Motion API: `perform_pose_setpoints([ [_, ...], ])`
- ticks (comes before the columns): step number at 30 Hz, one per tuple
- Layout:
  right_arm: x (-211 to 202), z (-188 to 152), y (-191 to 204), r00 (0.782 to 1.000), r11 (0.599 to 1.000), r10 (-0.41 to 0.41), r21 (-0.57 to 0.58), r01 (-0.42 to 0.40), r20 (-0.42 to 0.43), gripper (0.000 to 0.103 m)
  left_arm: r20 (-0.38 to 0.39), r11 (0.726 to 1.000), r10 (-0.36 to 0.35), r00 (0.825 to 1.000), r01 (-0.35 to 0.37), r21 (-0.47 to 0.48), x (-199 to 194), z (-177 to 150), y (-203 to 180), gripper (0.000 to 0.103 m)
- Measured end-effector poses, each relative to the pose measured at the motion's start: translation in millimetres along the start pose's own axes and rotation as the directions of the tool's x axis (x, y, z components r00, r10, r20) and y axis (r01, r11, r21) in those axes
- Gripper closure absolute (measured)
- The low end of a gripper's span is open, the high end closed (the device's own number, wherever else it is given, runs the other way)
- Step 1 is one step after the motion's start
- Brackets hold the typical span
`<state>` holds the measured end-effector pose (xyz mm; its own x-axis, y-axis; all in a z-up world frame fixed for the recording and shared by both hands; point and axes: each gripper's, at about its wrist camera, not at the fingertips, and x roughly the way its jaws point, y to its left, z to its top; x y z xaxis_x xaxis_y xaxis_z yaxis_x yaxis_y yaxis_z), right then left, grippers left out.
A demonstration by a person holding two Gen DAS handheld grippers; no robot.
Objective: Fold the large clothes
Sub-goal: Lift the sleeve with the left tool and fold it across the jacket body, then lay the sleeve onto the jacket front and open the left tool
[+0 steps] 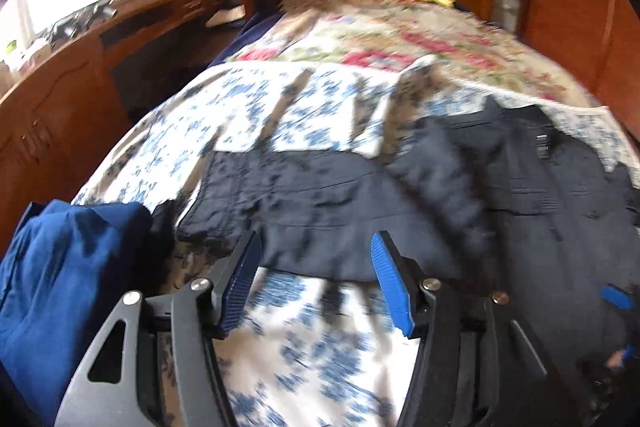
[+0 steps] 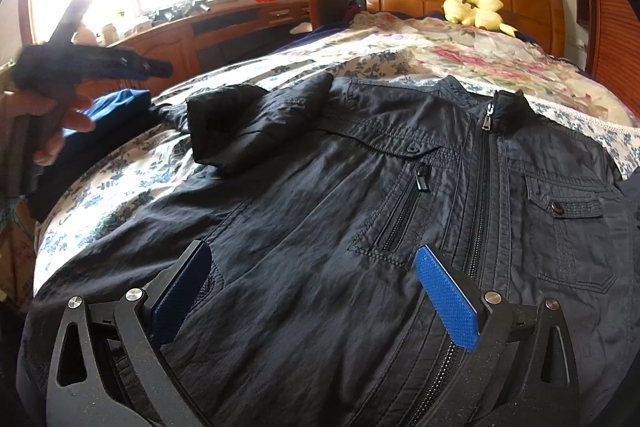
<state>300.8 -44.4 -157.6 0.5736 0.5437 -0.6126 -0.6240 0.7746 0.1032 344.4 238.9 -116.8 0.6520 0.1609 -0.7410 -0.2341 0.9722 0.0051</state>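
Early stage: your black zip-front nylon jacket (image 2: 400,195) lies front-up on the floral-quilted bed (image 2: 120,183) with one sleeve (image 2: 256,123) flipped inward, left gripper (image 1: 316,279) and right gripper (image 2: 316,291) both spread, gripping nothing; body folds remain.

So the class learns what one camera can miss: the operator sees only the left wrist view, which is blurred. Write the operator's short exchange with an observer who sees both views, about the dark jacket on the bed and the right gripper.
Operator: My picture is smeared. Is the jacket zipped?
Observer: Yes. In the right wrist view the zip is closed right up to the collar.
Operator: And the right gripper, is it holding anything?
Observer: No. It is open over the jacket's lower front, its pads spread apart and gripping no cloth.
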Motion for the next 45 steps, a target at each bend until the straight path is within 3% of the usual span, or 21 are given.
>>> perform_pose_setpoints([
  [5, 0.7, 0.3, 0.1, 1.0, 1.0, 0.0, 0.0, 0.0, 0.0, 0.0, -0.061, 0.996, 0.037, 0.997, -0.042, -0.085, 44.5, -8.7, 26.3, 0.047],
  [11, 2.7, -1.1, -0.2, 1.0, 1.0, 0.005, 0.0, -0.005, -0.005, 0.0, -0.137, 0.985, 0.003, 0.991, -0.027, -0.168, 86.8, -16.6, 47.0, 0.047],
  [17, 3.0, -1.7, -0.3, 1.0, 1.0, 0.008, 0.001, -0.008, -0.009, 0.0, -0.123, 0.972, 0.002, 0.992, -0.03, -0.233, 101.7, -10.1, 53.4, 0.047],
  [19, 3.0, -1.5, -0.2, 1.0, 1.0, 0.007, 0.001, -0.007, -0.009, 0.0, -0.116, 0.978, 0.006, 0.993, -0.03, -0.209, 103.5, -7.1, 49.6, 0.068],
  [20, 2.9, -1.6, -0.1, 1.0, 1.0, 0.007, 0.001, -0.007, -0.008, 0.0, -0.118, 0.981, 0.003, 0.993, -0.026, -0.19, 102.4, -4.6, 44.5, 0.088],
  [21, 3.0, -1.2, -0.2, 1.0, 1.0, 0.007, 0.001, -0.007, -0.008, 0.0, -0.121, 0.984, 0.019, 0.992, -0.04, -0.174, 100.1, -1.6, 40.2, 0.096],
  [25, 2.6, -1.2, -0.2, 1.0, 1.0, 0.007, 0.002, -0.007, -0.007, 0.0, -0.043, 0.993, 0.07, 0.997, -0.074, -0.092, 69.3, 14.8, 14.4, 0.101],
  [31, -5.4, 1.4, -4.1, 1.0, 1.0, 0.017, 0.021, -0.017, -0.007, 0.0, 0.114, 0.999, 0.041, 0.993, -0.042, 0.008, -10.8, 43.2, -42.1, 0.103],
  [36, -31.5, 3.3, -13.9, 1.0, 0.999, 0.02, 0.036, -0.02, 0.01, 0.0, 0.218, 0.994, -0.054, 0.975, 0.03, 0.108, -78.6, 56.7, -105.3, 0.103],
  [45, -86.7, -4.7, -51.6, 0.994, 0.996, -0.082, 0.037, 0.079, 0.066, 0.0, 0.267, 0.956, -0.222, 0.938, 0.154, 0.25, -151.9, 49.0, -196.4, 0.103],
])
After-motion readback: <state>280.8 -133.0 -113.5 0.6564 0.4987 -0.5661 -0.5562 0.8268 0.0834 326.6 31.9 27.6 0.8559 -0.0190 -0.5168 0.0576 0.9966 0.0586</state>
